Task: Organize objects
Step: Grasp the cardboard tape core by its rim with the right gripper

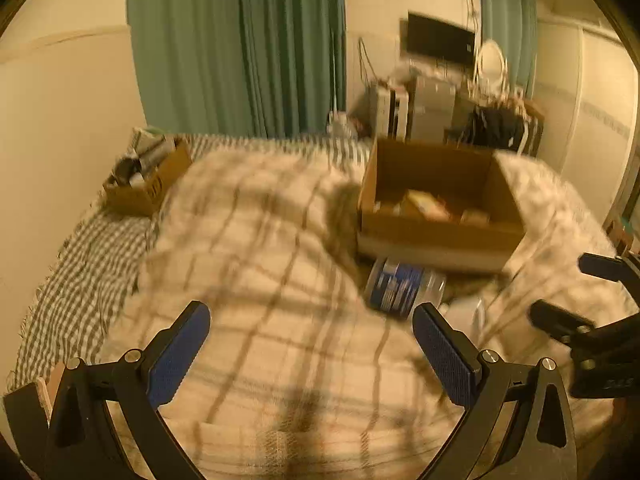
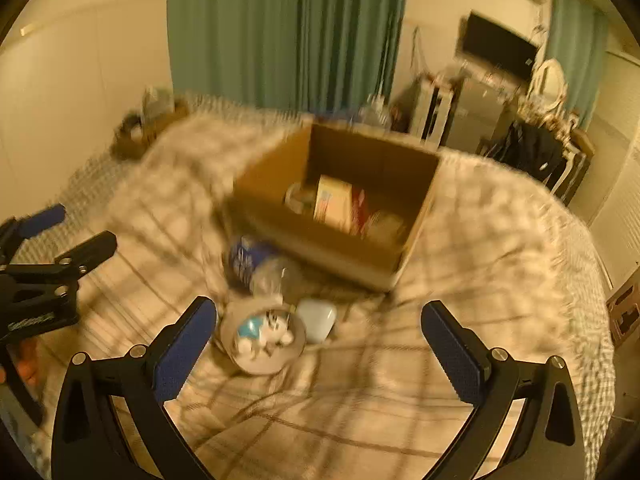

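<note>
An open cardboard box (image 2: 340,244) (image 1: 436,236) sits on the plaid blanket with several packets inside. In front of it lie a clear bottle with a blue label (image 2: 256,264) (image 1: 404,288), a round lidded tub with a blue and white picture (image 2: 262,336) and a small pale blue case (image 2: 318,318). My right gripper (image 2: 320,312) stands open above the blanket, the tub just inside its left finger. My left gripper (image 1: 312,312) is open over bare blanket, the bottle beyond its right fingertip. Nothing is held.
A small brown basket (image 1: 148,184) filled with items stands at the bed's far left by the wall. Green curtains (image 1: 240,48), a shelf unit (image 1: 432,108) and a dark screen lie beyond the bed. Each gripper shows at the edge of the other's view.
</note>
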{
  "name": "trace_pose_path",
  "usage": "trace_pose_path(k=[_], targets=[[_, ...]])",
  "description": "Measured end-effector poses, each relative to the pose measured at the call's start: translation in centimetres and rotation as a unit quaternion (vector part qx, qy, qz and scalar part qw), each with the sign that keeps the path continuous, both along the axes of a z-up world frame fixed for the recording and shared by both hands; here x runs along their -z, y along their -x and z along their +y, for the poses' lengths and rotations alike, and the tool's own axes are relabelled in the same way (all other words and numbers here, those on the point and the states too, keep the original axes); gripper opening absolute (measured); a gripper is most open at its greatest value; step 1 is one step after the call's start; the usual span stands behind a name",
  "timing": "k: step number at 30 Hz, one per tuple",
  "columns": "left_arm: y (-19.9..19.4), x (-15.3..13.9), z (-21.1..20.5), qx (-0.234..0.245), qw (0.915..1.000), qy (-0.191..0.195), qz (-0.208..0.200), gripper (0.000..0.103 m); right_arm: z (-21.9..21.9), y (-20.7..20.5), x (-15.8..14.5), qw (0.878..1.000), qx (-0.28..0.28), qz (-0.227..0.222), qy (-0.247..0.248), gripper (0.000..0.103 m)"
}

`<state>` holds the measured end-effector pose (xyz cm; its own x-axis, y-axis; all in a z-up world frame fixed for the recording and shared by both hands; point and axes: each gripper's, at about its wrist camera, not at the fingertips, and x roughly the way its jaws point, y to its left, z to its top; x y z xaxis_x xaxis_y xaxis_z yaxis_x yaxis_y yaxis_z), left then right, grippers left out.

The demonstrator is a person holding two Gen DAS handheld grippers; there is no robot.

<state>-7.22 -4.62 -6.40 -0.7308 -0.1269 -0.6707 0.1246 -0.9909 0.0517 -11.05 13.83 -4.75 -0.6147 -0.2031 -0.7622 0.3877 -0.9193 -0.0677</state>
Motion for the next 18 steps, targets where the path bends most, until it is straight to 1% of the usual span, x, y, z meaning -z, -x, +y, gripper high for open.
trace_pose_path(k=[2,4,9,15,18], targets=[[0.4,1.0,-0.2,-0.001,0.9999,0.004,-0.011,0.103,-0.8,0.9,2.3,1.0,-0.006,-0.029,-0.01,0.103],[0.6,1.8,-0.7,0.01,0.9996,-0.017,-0.02,0.103,-1.4,1.4,4.2,0.998,-0.01,-0.056,-0.014,0.103],[1.2,3.4,-1.2,0.011,0.9986,-0.033,-0.04,0.103,-2.1,2.7,6.1,0.995,-0.021,-0.095,-0.006,0.103],[1.5,4.0,-1.7,0.007,0.9976,-0.047,-0.051,0.103,-2.8,4.6,8.1,0.989,-0.036,-0.143,0.003,0.103],[1.6,4.1,-1.8,0.005,0.9973,-0.05,-0.053,0.103,-2.9,5.3,8.8,0.986,-0.038,-0.164,0.02,0.103]])
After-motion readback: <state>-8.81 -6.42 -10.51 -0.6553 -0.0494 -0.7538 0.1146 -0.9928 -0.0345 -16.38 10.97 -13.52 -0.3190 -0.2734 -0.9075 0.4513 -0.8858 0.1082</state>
